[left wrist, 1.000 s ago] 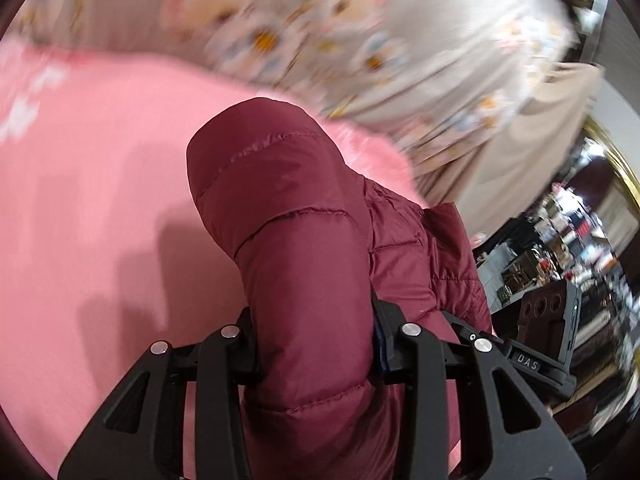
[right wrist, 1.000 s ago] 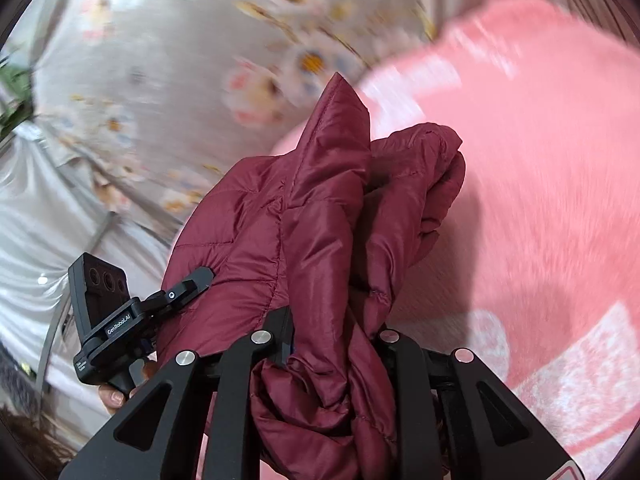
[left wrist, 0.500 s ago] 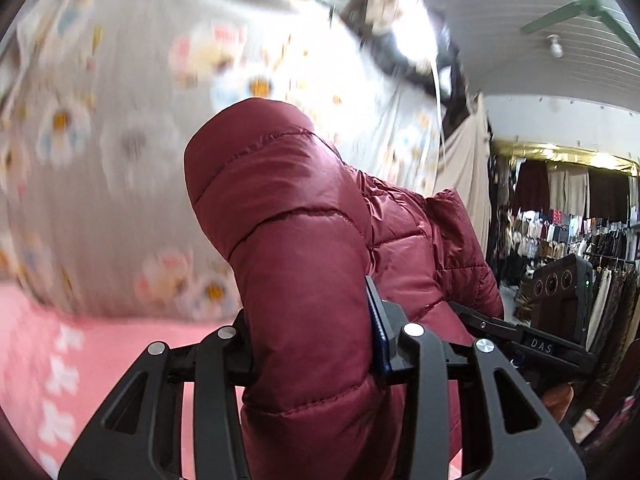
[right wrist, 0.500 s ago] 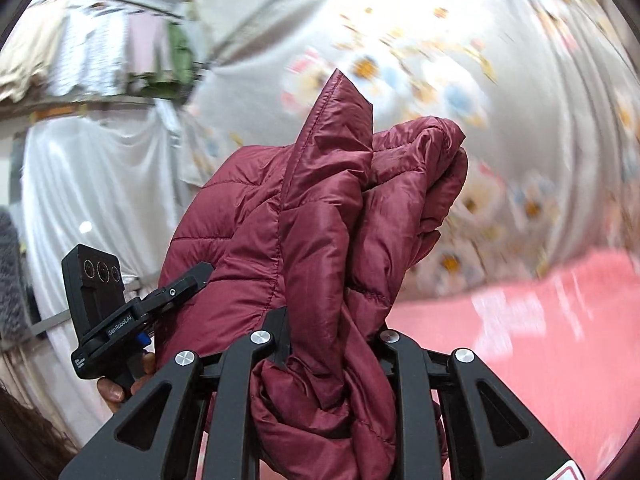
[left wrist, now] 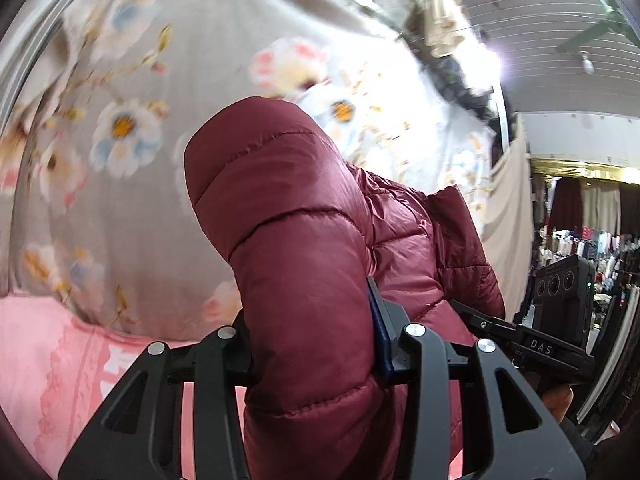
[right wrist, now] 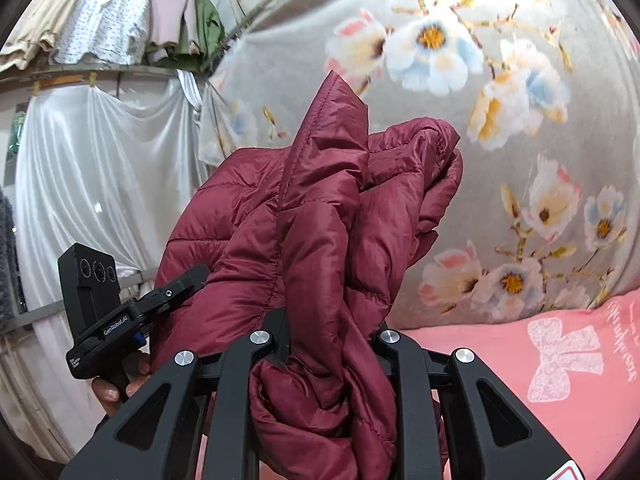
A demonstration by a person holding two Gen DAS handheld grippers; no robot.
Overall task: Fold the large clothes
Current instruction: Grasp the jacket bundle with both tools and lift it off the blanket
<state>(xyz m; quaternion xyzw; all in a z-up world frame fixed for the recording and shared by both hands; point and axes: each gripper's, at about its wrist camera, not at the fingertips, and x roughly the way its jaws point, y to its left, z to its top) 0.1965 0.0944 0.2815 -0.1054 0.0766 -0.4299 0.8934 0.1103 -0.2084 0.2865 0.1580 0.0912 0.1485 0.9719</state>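
at nine o'clock of my right claw (right wrist: 326, 344), my left claw (left wrist: 316, 344) reads "genrobot.ai"; the right's side reads "das". both grasp the maroon puffer jacket (right wrist: 320, 216), its bunched folds rising toward twelve o'clock.

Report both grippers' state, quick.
Left gripper: closed on the maroon puffer jacket.
Right gripper: closed on a bunched part of the same jacket.

Left claw (left wrist: 312, 356) grips the maroon puffer jacket (left wrist: 296, 240).

Black plastic left gripper (left wrist: 312, 356) with triangular cut-outs, silver screws, blue pad at three o'clock, right gripper (right wrist: 332, 336) alike, "GenRobot.AI" lettering at nine o'clock
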